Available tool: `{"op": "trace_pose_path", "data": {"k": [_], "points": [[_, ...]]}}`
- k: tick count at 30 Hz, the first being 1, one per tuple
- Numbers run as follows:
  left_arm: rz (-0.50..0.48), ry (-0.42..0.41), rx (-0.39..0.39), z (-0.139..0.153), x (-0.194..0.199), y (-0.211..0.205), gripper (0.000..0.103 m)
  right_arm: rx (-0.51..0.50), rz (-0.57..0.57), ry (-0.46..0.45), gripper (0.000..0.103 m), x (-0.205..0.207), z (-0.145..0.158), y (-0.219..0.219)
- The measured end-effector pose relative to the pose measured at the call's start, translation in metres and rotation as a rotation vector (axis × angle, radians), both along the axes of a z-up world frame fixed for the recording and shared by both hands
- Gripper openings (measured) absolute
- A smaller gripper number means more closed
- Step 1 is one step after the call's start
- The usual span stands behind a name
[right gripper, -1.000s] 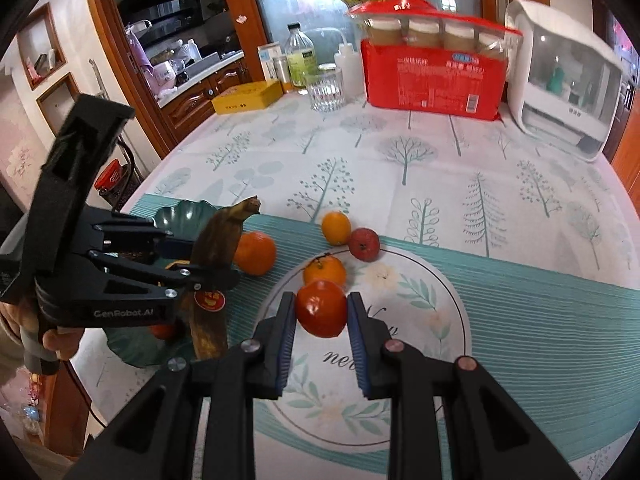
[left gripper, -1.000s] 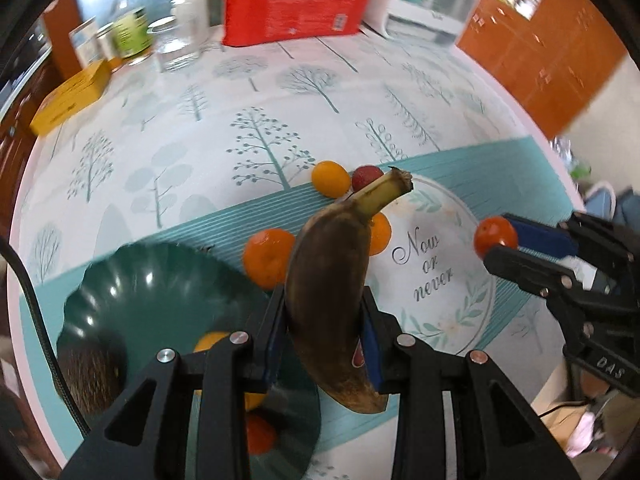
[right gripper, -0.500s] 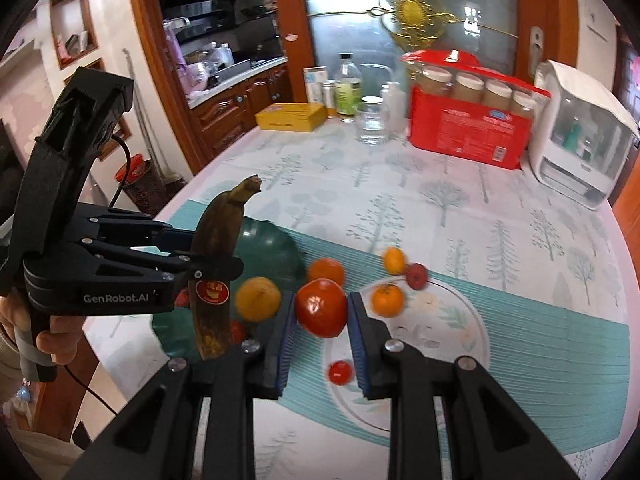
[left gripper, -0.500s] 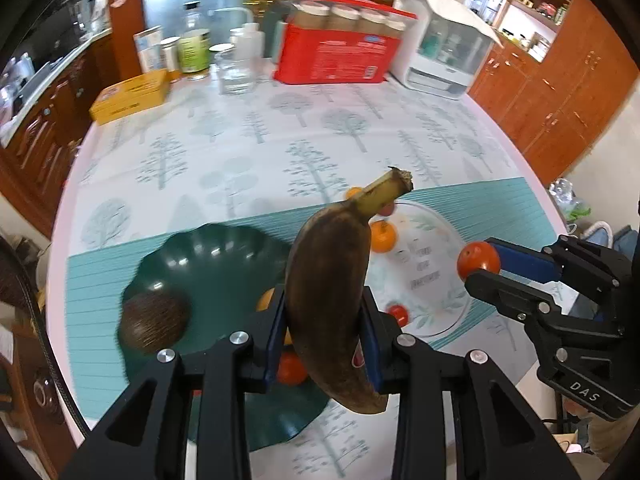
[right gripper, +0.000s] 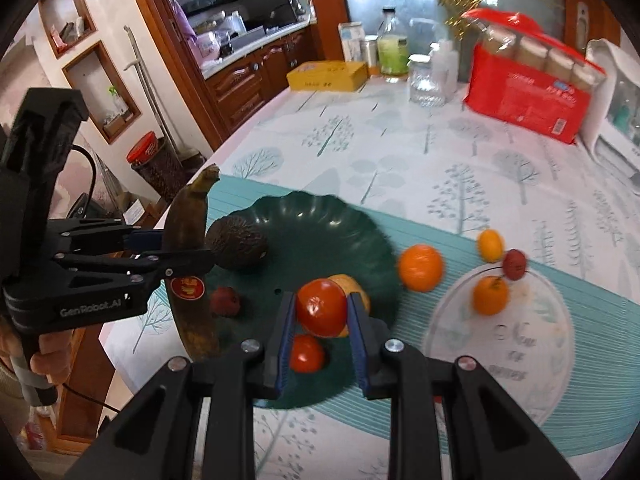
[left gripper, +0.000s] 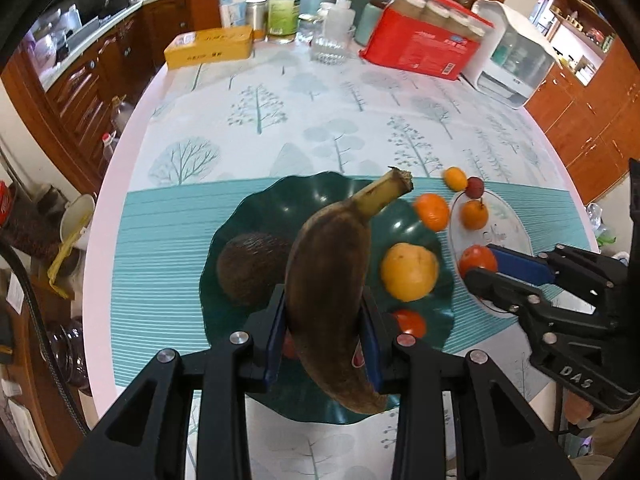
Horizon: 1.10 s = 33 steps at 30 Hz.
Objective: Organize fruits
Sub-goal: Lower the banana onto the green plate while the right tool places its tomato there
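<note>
The left gripper (left gripper: 324, 344), its blue pads clamped on a blackened overripe banana (left gripper: 332, 292), now hangs over the dark green scalloped plate (left gripper: 256, 208), having swung across from the round white placemat (right gripper: 552, 344) within the last second. The right gripper (right gripper: 322, 314), shut on a red tomato (right gripper: 322, 306), has travelled with it and now also sits above the plate's near side. Both fruits appear to be arriving at their destination, so the release looks like the next step, though neither has been set down.

Already on the plate lie a brown rough-skinned fruit (left gripper: 250, 268), a yellow-orange fruit (left gripper: 409, 271), a second small tomato (right gripper: 306, 354) and a small dark red fruit (right gripper: 225, 301). An orange (right gripper: 420, 267) rests just beside the plate's rim; three more small fruits remain at the placemat's far edge, awaiting collection.

Legible writing: "GenRobot.AI" on the left gripper's body, "DAS" on the right gripper's. The placemat carries script that is too blurred here to read. A red sticker on the banana, a yellow box (left gripper: 210, 46) and a red carton (left gripper: 416, 50) bear print too small to make out.
</note>
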<state>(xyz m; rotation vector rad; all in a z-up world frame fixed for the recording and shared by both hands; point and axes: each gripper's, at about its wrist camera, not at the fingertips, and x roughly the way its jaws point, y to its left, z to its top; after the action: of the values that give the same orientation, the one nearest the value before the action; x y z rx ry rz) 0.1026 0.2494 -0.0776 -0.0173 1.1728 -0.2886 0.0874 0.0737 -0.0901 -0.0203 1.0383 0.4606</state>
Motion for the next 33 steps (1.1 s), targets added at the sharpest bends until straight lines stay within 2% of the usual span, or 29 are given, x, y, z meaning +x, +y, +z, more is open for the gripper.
{"op": "trace_pose_path", "data": {"k": [8,13,19,23,26,29,33], "points": [[-0.028,0.046,-0.037,-0.027,0.010,-0.002,0.032,-0.037,0.028,0.000,0.025,0.034,-0.021,0.038],[-0.053,0.063,-0.040,-0.043,0.012,-0.010,0.032,-0.059,0.011,0.020,0.026,0.054,-0.038,0.045],[-0.055,0.089,-0.032,-0.057,0.017,-0.013,0.032,-0.125,0.025,0.021,0.027,0.060,-0.052,0.053],[-0.062,0.093,-0.050,-0.059,0.017,-0.013,0.033,-0.111,0.020,0.043,0.028,0.062,-0.057,0.049],[-0.070,0.085,-0.054,-0.056,0.017,-0.015,0.037,-0.099,0.008,0.038,0.033,0.061,-0.055,0.043],[-0.078,0.069,-0.053,-0.051,0.014,-0.017,0.048,-0.088,0.004,0.024,0.040,0.058,-0.049,0.039],[-0.082,0.050,-0.048,-0.045,0.011,-0.019,0.056,-0.083,-0.003,0.008,0.041,0.052,-0.041,0.034]]}}
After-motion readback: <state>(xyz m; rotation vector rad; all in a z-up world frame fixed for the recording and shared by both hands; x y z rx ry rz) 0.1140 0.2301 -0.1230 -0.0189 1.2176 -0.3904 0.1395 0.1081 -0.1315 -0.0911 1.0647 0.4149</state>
